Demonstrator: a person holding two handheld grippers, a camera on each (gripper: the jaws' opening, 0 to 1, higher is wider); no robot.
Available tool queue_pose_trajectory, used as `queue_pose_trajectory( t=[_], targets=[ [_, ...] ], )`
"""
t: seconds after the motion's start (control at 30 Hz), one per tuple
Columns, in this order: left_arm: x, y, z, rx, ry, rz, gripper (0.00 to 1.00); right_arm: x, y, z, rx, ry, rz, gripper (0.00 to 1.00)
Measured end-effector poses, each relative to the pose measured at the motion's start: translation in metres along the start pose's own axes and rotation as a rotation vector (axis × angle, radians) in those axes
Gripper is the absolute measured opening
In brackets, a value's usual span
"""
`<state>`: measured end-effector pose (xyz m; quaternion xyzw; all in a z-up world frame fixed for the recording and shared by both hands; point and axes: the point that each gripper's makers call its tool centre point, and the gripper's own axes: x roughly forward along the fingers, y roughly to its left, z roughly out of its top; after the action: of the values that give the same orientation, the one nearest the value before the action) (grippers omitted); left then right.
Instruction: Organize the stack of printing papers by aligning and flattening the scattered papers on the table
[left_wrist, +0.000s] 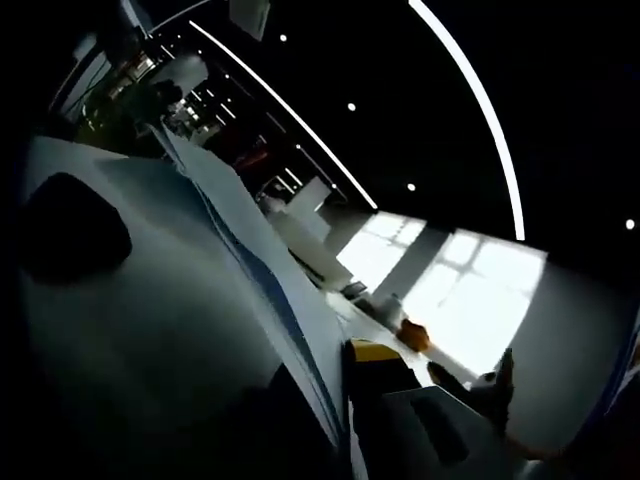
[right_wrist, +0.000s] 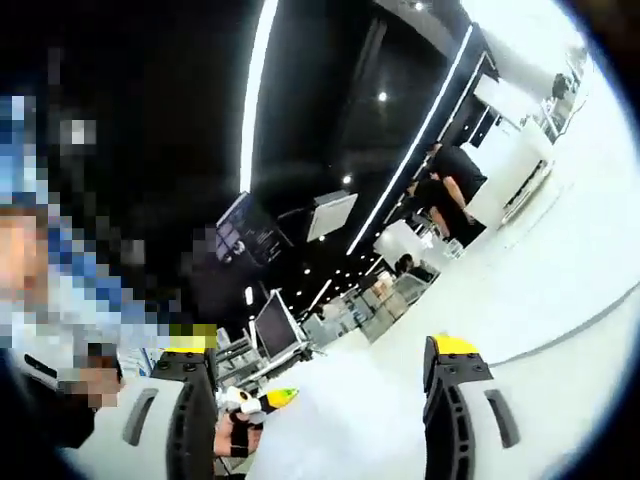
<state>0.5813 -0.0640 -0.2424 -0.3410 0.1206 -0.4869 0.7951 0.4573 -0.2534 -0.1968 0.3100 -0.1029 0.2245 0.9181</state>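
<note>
Left gripper (left_wrist: 330, 400) is clamping the paper stack (left_wrist: 200, 290), which is filling the left and centre of the left gripper view, edge lifted, seemingly mid-aligning; right gripper (right_wrist: 320, 420) jaws are standing apart at lower frame over white paper; next move likely calls for squaring edges.

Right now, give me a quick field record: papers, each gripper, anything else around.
papers: stack of papers seen edge-on in the left gripper view, sheet edges uneven, lifted against the room behind
left gripper: jaws dark at the bottom of its view, a yellow-tipped jaw beside the stack; grip unclear
right gripper: right gripper open, white surface between the jaws
surroundings: monitor, person in black standing far off, bright window
</note>
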Motion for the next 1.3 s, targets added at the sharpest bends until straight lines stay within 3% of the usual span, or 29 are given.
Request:
queue_pose_trajectory(
  t=[0.1,0.33,0.53,0.67,0.8,0.9,0.97,1.03,1.13,1.2,1.3],
  targets=[
    [0.0,0.0,0.002,-0.003,-0.002,-0.003,0.07,0.0,-0.003,-0.001,-0.07,0.01,-0.031,0.82],
    [-0.001,-0.017,-0.007,-0.013,0.002,-0.01,0.07,-0.003,-0.02,0.006,-0.074,0.003,-0.102,0.82],
    [-0.001,-0.024,-0.01,-0.021,0.003,-0.014,0.07,-0.017,-0.04,0.015,-0.134,0.011,-0.199,0.82],
    [-0.001,-0.031,-0.015,-0.015,0.008,-0.018,0.07,-0.035,-0.063,0.027,-0.207,0.018,-0.308,0.83],
    [-0.001,-0.027,-0.013,-0.019,0.01,-0.02,0.07,-0.051,-0.085,0.041,-0.372,0.038,-0.426,0.86],
    [0.0,-0.024,-0.011,-0.022,0.014,-0.021,0.07,-0.06,-0.099,0.043,-0.379,0.068,-0.479,0.87],
    [0.0,-0.023,-0.011,-0.02,0.018,-0.019,0.07,-0.069,-0.113,0.045,-0.43,0.11,-0.538,0.87],
    [0.0,-0.023,-0.011,-0.019,0.02,-0.019,0.07,-0.077,-0.129,0.044,-0.463,0.165,-0.604,0.87],
    [0.0,-0.016,-0.007,-0.019,0.02,-0.02,0.07,-0.091,-0.157,0.038,-0.557,0.3,-0.706,0.89],
    [0.0,-0.011,-0.003,-0.022,0.018,-0.02,0.07,-0.091,-0.166,0.03,-0.529,0.345,-0.721,0.88],
    [0.0,-0.005,0.001,-0.024,0.016,-0.021,0.07,-0.089,-0.168,0.027,-0.535,0.358,-0.725,0.9]
  ],
)
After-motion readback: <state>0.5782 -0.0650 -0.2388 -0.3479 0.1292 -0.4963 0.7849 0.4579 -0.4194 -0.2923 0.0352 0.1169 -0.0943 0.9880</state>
